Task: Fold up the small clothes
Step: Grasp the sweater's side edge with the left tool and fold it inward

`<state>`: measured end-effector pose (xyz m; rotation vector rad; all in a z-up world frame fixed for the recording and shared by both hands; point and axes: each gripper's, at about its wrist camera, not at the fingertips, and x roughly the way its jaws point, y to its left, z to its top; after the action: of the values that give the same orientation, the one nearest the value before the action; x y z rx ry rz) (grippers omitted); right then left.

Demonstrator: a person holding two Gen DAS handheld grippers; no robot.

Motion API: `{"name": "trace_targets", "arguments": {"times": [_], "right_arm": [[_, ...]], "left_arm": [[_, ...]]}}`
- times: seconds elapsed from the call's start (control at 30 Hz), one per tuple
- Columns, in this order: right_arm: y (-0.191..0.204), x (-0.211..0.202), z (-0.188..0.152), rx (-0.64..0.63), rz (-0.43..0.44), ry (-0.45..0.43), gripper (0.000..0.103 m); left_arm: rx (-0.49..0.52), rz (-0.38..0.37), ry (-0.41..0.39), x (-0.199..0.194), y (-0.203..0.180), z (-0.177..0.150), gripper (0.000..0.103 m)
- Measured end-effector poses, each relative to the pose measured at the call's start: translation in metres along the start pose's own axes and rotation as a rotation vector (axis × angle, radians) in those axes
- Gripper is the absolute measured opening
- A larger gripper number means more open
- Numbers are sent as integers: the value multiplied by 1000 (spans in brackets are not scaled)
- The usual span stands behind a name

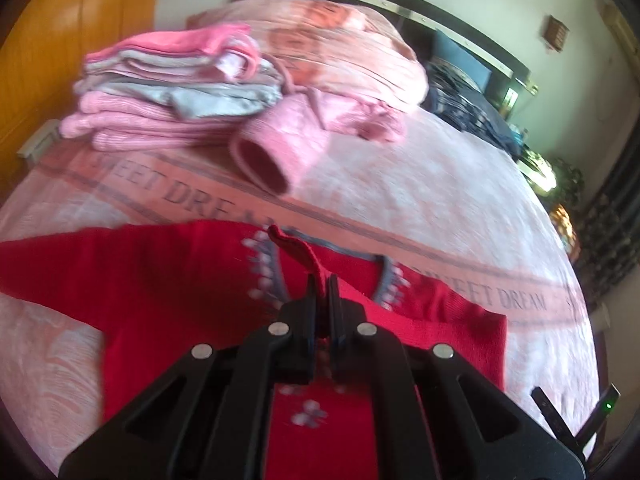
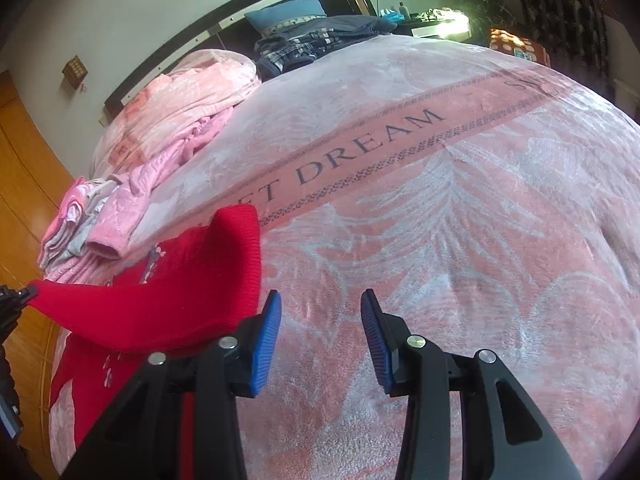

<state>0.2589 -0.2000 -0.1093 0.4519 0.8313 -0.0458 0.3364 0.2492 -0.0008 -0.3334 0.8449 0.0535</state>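
Observation:
A small red knit sweater (image 1: 168,280) with a grey beaded neckline lies on the pink bedspread (image 1: 440,200). My left gripper (image 1: 321,284) is shut on a pinched fold of its red fabric, lifted above the garment. In the right wrist view the red sweater (image 2: 160,300) hangs raised at the left, its sleeve draped over toward my right gripper (image 2: 320,312). That gripper stands open above the bedspread (image 2: 440,240), blue pads (image 2: 264,344) bare, just right of the sweater's edge. The left gripper's tip shows at the far left edge.
A stack of folded pink and grey clothes (image 1: 172,92) sits at the far left of the bed, with a loose pink knit garment (image 1: 280,152) beside it. A rumpled pink blanket (image 1: 352,48) and dark clothes (image 2: 312,44) lie near the headboard. A wooden wardrobe (image 1: 60,40) stands left.

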Motion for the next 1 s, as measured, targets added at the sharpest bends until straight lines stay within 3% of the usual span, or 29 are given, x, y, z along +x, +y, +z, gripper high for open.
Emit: {"name": "trace_targets", "arguments": {"times": [0.33, 0.47, 0.57, 0.7, 0.8, 0.93, 1.0], "right_arm": [[28, 9, -7, -93, 19, 31, 43], [32, 18, -12, -105, 26, 60, 43], [36, 24, -15, -126, 13, 74, 43], [46, 30, -20, -174, 3, 93, 43], [56, 28, -21, -219, -3, 105, 43], [78, 19, -11, -231, 85, 121, 48], [97, 20, -3, -248, 83, 134, 50]], "left_arm": [[-124, 167, 20, 39, 91, -6, 3], [-191, 192, 74, 67, 123, -16, 3], [-173, 205, 133, 87, 130, -28, 3], [-196, 208, 181, 97, 144, -44, 13], [-237, 210, 133, 76, 160, -47, 17], [-245, 111, 67, 46, 152, -33, 19], [-204, 45, 89, 47, 132, -27, 29]]}}
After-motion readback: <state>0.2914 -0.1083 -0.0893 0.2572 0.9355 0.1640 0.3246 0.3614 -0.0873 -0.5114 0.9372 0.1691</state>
